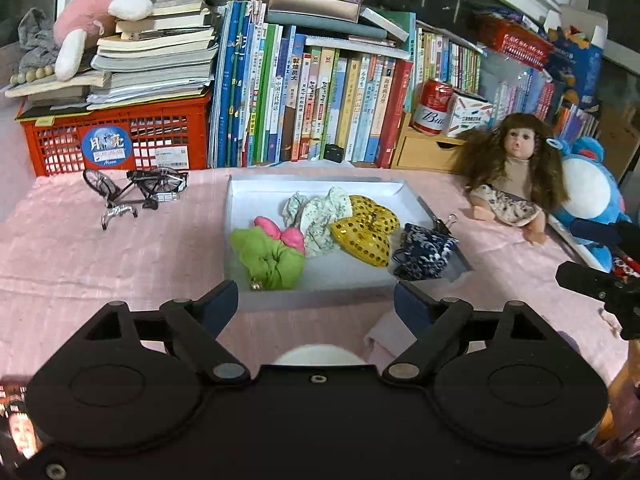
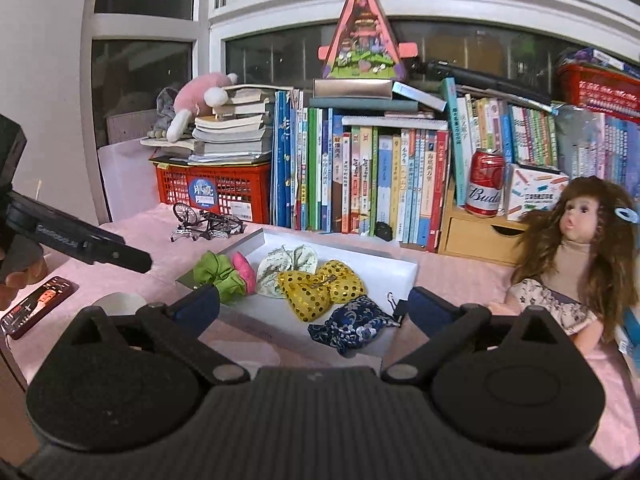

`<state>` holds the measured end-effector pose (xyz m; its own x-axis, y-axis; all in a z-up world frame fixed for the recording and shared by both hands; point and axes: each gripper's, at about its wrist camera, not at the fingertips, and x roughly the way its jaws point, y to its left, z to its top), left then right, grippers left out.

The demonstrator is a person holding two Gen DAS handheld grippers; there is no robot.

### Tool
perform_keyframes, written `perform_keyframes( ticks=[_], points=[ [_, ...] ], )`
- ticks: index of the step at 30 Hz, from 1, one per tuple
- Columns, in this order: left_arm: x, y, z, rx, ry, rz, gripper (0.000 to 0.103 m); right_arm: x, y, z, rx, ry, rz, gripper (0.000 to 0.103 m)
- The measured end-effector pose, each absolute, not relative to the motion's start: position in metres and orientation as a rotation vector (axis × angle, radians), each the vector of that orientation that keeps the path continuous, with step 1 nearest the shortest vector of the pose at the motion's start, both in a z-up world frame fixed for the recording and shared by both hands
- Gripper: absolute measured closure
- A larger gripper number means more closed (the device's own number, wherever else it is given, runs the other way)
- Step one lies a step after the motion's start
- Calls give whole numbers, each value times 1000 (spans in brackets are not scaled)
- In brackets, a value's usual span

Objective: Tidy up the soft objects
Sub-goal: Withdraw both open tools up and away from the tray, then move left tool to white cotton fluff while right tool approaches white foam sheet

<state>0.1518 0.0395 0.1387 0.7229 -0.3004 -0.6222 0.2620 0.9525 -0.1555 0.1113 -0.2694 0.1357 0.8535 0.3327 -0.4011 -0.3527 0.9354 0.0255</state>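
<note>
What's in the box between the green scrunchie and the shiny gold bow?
A pink piece and a pale floral scrunchie lie between the green scrunchie and gold bow; both wrist views show it.

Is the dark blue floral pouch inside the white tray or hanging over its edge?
Inside. The dark blue floral pouch lies on the white tray floor at its right front corner, beside the gold sequin bow.

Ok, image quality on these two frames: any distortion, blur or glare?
Left wrist view: strong fisheye bend, books and white tray sharp, no blur. Right wrist view: window frame bows, dark panes without glare, doll stretched near the edge.
</note>
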Motion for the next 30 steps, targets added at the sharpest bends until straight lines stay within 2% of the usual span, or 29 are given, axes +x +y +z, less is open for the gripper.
perform_keyframes(
  ticks=[12, 30],
  points=[
    [92, 68, 130, -85, 610, -287, 14, 60, -261, 119, -116, 319, 329, 0],
    [37, 86, 67, -63, 487, -128, 12, 29, -266, 73, -122, 252, 202, 0]
  ],
)
